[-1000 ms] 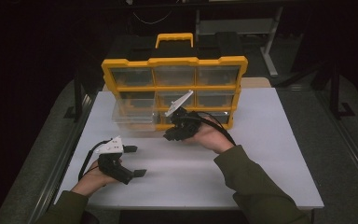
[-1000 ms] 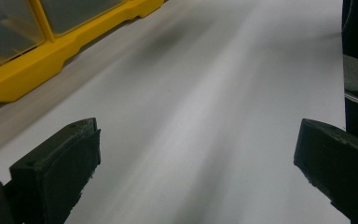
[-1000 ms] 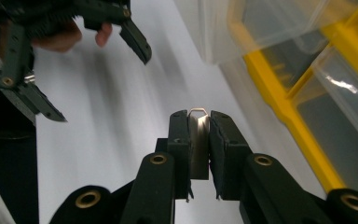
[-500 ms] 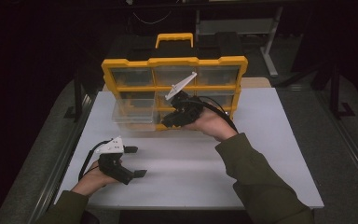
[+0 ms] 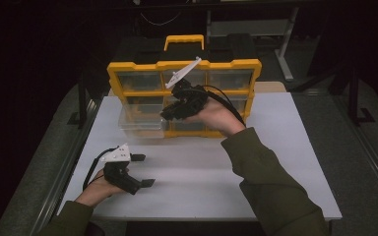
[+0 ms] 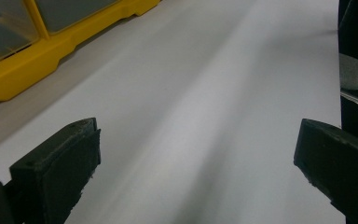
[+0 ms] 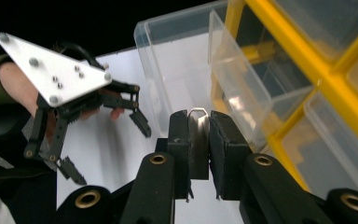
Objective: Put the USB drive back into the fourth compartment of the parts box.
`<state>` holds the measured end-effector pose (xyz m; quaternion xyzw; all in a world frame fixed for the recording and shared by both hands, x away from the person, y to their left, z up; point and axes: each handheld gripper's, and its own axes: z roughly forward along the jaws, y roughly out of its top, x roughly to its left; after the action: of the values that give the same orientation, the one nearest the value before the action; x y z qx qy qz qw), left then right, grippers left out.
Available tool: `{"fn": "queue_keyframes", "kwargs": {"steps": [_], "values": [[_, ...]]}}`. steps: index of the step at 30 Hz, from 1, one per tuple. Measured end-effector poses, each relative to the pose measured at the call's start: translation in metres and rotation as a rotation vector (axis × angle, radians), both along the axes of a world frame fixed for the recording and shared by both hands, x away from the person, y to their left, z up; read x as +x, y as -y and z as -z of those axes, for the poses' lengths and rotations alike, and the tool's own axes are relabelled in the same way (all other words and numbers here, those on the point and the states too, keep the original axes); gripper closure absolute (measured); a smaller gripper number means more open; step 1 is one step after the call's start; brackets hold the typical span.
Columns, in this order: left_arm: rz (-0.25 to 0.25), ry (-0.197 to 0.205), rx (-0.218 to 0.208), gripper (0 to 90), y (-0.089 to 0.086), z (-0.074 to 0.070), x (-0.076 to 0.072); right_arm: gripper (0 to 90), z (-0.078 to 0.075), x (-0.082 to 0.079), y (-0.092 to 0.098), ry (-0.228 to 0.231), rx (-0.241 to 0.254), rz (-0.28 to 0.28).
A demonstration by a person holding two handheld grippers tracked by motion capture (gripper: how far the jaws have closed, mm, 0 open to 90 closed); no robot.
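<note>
My right gripper is held up in front of the yellow organizer, with its grey plate uppermost. In the right gripper view its jaws are shut on a small silvery metal piece with a rounded top edge. Just beyond it are an open clear drawer and a clear bin. My left gripper rests low on the white table at the front left, open. Its jaws stand wide apart with nothing between them. It is also seen in the right gripper view.
The yellow organizer stands at the back of the white table, with several clear drawers and a yellow handle. A clear bin sits pulled out at its lower left. A yellow base edge lies to the left of the left gripper.
My right gripper has risen in front of the organizer, still shut on the small metal piece. The left gripper has stayed where it was.
</note>
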<state>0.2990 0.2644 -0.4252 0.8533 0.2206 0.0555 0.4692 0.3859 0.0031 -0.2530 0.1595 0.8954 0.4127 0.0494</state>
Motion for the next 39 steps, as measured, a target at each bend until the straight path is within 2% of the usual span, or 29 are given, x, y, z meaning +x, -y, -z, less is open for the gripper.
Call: {"fn": "queue_keyframes", "kwargs": {"steps": [8,16,18,20,21,22,24,29,39], "values": [[0.0,0.002,0.0,0.0,0.0,-0.001,0.0,77.8,-0.006,0.006,-0.019,0.001,0.014,0.0],[0.001,0.003,0.0,0.0,0.0,-0.001,-0.001,76.9,0.002,0.014,-0.038,-0.012,0.008,-0.013],[0.001,0.003,-0.001,0.0,-0.001,-0.001,-0.001,73.0,0.004,0.015,-0.04,-0.008,0.008,-0.006],[0.001,0.003,-0.003,0.0,-0.001,-0.001,-0.001,65.2,0.006,0.014,-0.039,-0.008,0.012,0.0],[0.001,0.003,-0.003,0.0,-0.001,-0.001,-0.001,65.2,0.006,0.014,-0.039,-0.008,0.012,0.0],[-0.001,0.001,-0.003,0.0,-0.001,-0.001,-0.001,59.8,0.006,0.013,-0.036,0.001,0.021,0.021],[-0.001,0.001,-0.003,0.0,-0.001,-0.001,-0.001,59.8,0.005,0.013,-0.034,0.0,0.026,0.024],[-0.005,0.002,-0.004,0.0,-0.001,-0.001,-0.001,47.8,0.005,0.013,-0.018,-0.009,0.057,0.064],[-0.004,0.001,-0.001,0.0,-0.001,0.0,-0.001,32.4,0.011,0.005,0.01,0.002,0.064,0.12]]}}
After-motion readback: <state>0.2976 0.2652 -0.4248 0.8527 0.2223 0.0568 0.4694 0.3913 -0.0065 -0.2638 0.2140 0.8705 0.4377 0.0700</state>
